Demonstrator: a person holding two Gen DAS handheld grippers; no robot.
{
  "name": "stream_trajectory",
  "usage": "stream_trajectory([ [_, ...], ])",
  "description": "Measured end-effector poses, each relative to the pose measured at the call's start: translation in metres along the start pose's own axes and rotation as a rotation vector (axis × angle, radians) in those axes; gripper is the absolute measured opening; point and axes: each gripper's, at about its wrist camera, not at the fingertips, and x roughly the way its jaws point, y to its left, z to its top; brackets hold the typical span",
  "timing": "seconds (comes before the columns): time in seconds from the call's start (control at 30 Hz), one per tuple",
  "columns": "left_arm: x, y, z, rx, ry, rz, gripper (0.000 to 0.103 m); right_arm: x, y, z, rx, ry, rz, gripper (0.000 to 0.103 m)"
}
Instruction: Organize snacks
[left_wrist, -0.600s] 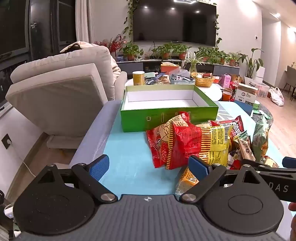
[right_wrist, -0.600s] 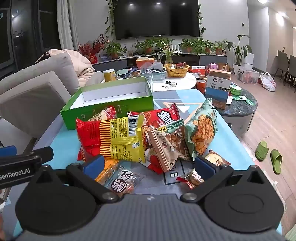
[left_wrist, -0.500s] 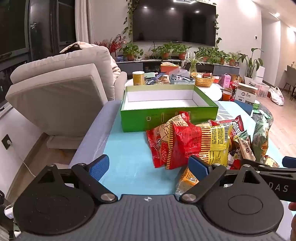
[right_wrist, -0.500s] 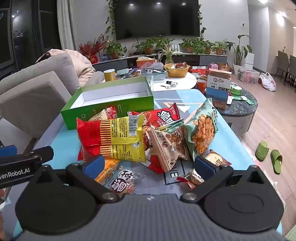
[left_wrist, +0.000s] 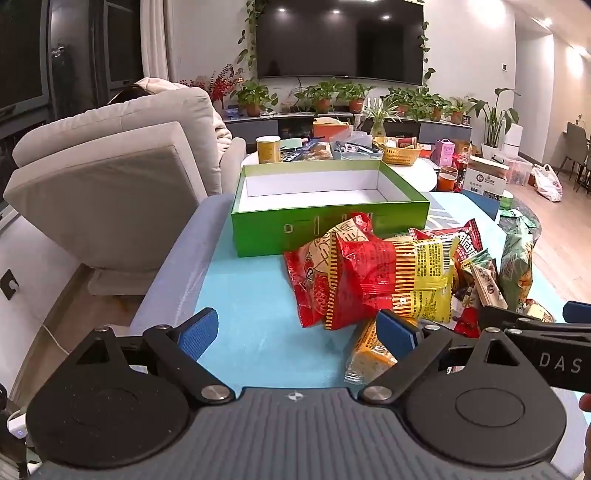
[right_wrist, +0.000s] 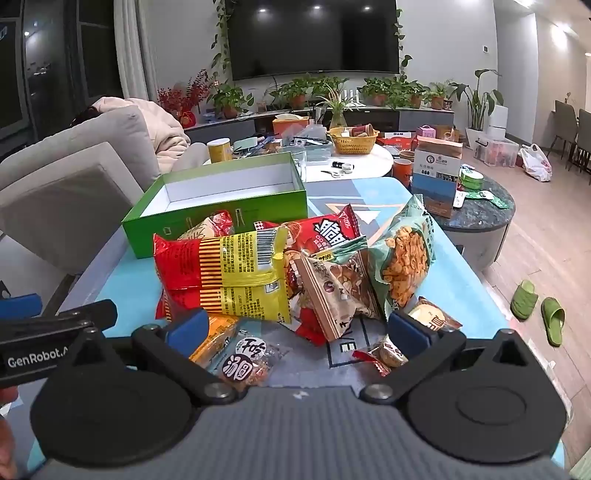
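Through the left wrist view I am holding the left gripper (left_wrist: 297, 334) low over the blue bench (left_wrist: 255, 302), its jaws spreading wide with nothing but bare bench between them. The pile of snacks is lying at about one o'clock from the jaws, led by a big red and yellow bag (left_wrist: 373, 275), with an orange packet (left_wrist: 369, 352) lying just beside my right-hand pad. The green box (left_wrist: 328, 225) is sitting open at twelve o'clock beyond the pile, its white inside showing nothing in it. The right gripper (left_wrist: 535, 332) is poking in from three o'clock. A beige sofa (left_wrist: 110, 184) is standing off the bench at ten o'clock.

Through the right wrist view I am seeing the right gripper (right_wrist: 299, 330) with its jaws standing apart, pinching nothing, small packets lying on the bench (right_wrist: 461, 280) between the pads. A clear round-label packet (right_wrist: 247, 360) is lying at seven o'clock within the gap and a small red-ended sweet (right_wrist: 384, 356) at five o'clock. The red and yellow bag (right_wrist: 225, 275) is lying at eleven o'clock, a brown nut packet (right_wrist: 336, 291) at twelve, a green puffed-snack bag (right_wrist: 402, 258) at one. The green box (right_wrist: 221, 206) is sitting behind them at eleven o'clock, and the left gripper (right_wrist: 48, 339) is reaching in from nine o'clock
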Motion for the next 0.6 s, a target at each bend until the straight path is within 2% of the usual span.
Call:
stream_trajectory([
  [0.6, 0.003, 0.0, -0.0015, 0.001, 0.016, -0.002, 0.092, 0.0, -0.0019, -0.0004, 0.015, 0.004, -0.001, 0.058],
])
